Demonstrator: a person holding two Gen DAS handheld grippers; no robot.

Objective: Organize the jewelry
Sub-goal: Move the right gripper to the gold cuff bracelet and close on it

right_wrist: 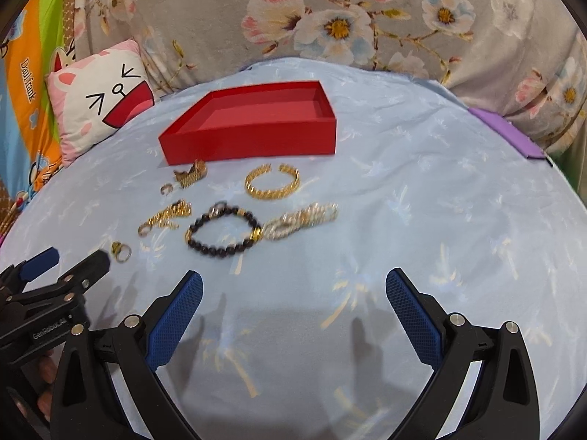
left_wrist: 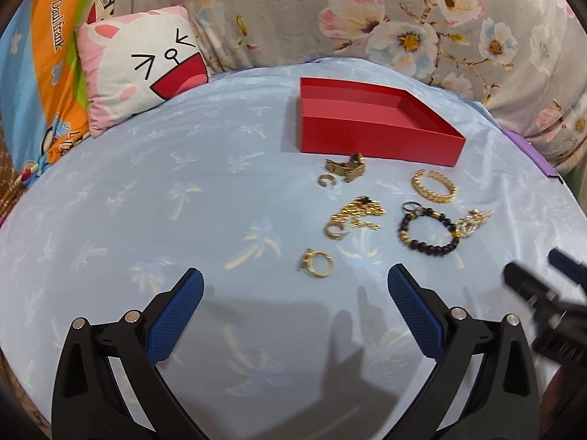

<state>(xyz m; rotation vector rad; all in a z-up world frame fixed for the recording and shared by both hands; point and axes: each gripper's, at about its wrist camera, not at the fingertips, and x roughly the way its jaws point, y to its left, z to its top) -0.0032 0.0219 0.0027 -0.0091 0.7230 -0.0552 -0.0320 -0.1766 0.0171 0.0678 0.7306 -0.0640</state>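
An empty red box point(left_wrist: 378, 135) point(right_wrist: 253, 134) stands on the light blue cloth. In front of it lie several jewelry pieces: a gold cuff bangle point(left_wrist: 434, 186) point(right_wrist: 272, 182), a black bead bracelet point(left_wrist: 427, 231) point(right_wrist: 223, 232), a pale chain point(left_wrist: 475, 221) point(right_wrist: 301, 220), a gold chain pile point(left_wrist: 357, 212) point(right_wrist: 167, 214), a gold ring point(left_wrist: 317, 263) point(right_wrist: 121, 251), and a gold watch band point(left_wrist: 346, 167) point(right_wrist: 190, 174). My left gripper point(left_wrist: 295, 308) is open and empty, short of the ring. My right gripper point(right_wrist: 293, 306) is open and empty, short of the bead bracelet.
A cartoon-face pillow point(left_wrist: 143, 69) point(right_wrist: 99, 106) lies at the back left. Floral fabric point(left_wrist: 403, 18) rises behind the cloth. A purple strip point(right_wrist: 506, 132) marks the right edge. The other gripper shows at each view's side point(left_wrist: 543, 293) point(right_wrist: 55, 275).
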